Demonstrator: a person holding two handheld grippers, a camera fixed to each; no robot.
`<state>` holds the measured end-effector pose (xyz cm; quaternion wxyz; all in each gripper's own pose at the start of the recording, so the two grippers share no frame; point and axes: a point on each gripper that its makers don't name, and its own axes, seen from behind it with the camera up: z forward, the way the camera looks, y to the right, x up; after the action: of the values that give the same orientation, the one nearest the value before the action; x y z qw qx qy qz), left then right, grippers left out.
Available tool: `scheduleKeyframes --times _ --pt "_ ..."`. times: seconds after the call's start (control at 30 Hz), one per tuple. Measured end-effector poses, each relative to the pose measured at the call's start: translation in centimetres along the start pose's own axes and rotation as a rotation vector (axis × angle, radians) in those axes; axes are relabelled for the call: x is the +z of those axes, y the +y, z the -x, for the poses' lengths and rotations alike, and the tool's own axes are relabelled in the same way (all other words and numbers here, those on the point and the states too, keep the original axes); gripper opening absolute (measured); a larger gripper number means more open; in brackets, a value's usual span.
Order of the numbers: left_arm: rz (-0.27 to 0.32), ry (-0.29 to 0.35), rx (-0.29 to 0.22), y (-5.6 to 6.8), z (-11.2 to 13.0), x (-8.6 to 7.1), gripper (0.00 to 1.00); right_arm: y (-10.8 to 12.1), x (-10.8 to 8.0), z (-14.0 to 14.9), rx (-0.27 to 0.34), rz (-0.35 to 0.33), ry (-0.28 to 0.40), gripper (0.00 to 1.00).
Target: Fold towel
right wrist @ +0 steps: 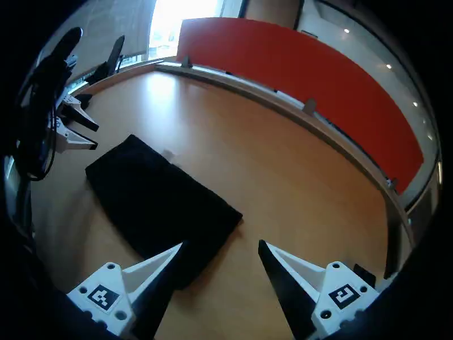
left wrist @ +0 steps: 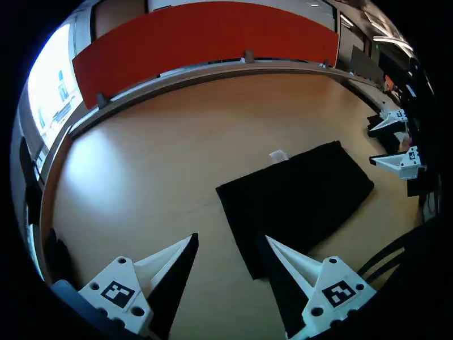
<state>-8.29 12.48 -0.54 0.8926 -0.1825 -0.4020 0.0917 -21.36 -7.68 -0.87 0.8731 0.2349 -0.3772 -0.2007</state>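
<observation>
A black towel point(left wrist: 294, 195) lies flat on the wooden table as a folded rectangle, with a small white tag point(left wrist: 278, 155) at its far edge. My left gripper point(left wrist: 229, 249) hovers open above the towel's near corner, nothing between its fingers. In the left gripper view the right gripper point(left wrist: 378, 144) stands open at the towel's far right end. In the right gripper view the same towel point(right wrist: 158, 198) stretches away to the left, its tag point(right wrist: 168, 153) on the far side. My right gripper point(right wrist: 221, 252) is open over the towel's near end. The left gripper point(right wrist: 85, 133) shows open beyond the towel's far left end.
The wooden table point(left wrist: 170, 153) reaches back to a raised rail with a red divider panel point(left wrist: 209, 39) behind it. Bright windows point(right wrist: 181, 20) lie beyond. Dark chairs point(right wrist: 113, 54) stand at the table's far left in the right gripper view. Cables point(right wrist: 39, 130) hang at the left edge.
</observation>
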Motion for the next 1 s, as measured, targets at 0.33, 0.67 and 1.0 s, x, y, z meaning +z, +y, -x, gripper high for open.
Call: scheduleKeyframes --times 0.33,0.67,1.0 --pt "-0.004 -0.006 -0.029 0.9 2.0 -1.2 0.76 -0.8 -1.5 1.0 0.037 0.005 0.014 0.94" --pt "-0.036 0.013 -0.076 0.4 2.4 -2.1 0.76 -1.2 -1.9 1.0 0.063 0.002 0.021 0.94" --pt "-0.074 0.028 -0.156 -0.1 3.6 -3.5 0.76 -1.8 -2.0 0.9 0.063 -0.01 0.027 0.94"
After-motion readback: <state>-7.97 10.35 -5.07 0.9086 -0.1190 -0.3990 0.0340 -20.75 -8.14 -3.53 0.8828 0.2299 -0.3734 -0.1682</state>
